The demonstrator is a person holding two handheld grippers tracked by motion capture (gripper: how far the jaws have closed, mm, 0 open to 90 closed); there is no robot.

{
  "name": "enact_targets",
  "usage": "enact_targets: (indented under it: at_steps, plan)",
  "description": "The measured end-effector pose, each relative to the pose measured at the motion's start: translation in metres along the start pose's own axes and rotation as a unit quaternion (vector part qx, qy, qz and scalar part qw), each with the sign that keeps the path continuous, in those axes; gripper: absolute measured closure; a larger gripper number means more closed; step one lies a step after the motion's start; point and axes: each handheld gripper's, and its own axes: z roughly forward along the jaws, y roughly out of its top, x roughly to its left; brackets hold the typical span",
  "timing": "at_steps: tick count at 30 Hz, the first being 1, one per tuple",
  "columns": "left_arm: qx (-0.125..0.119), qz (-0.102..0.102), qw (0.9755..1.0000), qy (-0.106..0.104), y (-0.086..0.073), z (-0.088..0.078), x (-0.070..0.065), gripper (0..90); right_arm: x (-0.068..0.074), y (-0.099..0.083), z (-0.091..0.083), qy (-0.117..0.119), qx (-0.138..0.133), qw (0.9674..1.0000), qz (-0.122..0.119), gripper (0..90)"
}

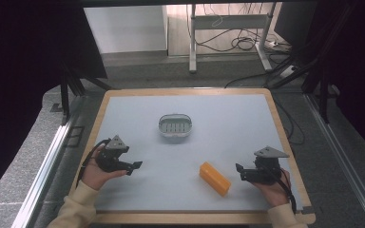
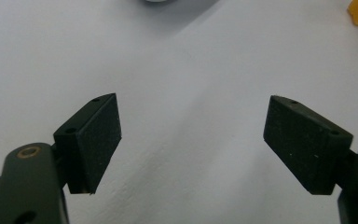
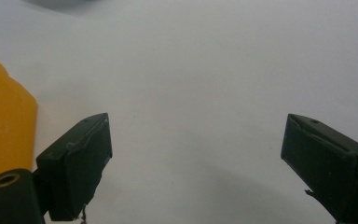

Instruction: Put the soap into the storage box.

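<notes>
The orange rectangular block (image 1: 215, 178) lies on the pale grey counter (image 1: 228, 118), just beside the right claw (image 1: 239, 169), near the front edge. Both claws are spread wide and empty. Square the right claw across the block's narrow width before closing. The left claw (image 1: 137, 166) waits apart; the grey oval slotted dish (image 1: 175, 126) sits mid-counter.
</notes>
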Motion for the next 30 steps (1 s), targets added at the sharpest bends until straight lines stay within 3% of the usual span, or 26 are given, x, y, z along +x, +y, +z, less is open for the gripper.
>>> enact_targets:
  at_steps: [7, 17, 30]
  plan:
    - [0.001, -0.001, 1.0, 0.001, -0.001, -0.001, 0.002, 18.9, 0.002, 0.001, 0.002, 0.004, 0.008, 0.9999, -0.011, 10.4]
    - [0.0, 0.003, 1.0, -0.002, 0.0, -0.001, 0.002, 18.9, -0.005, 0.0, -0.006, 0.006, -0.008, 0.9998, 0.017, 14.1]
    - [0.004, 0.007, 1.0, -0.003, 0.0, 0.001, 0.0, 18.8, -0.006, 0.002, -0.01, 0.005, -0.007, 0.9999, 0.008, 17.3]
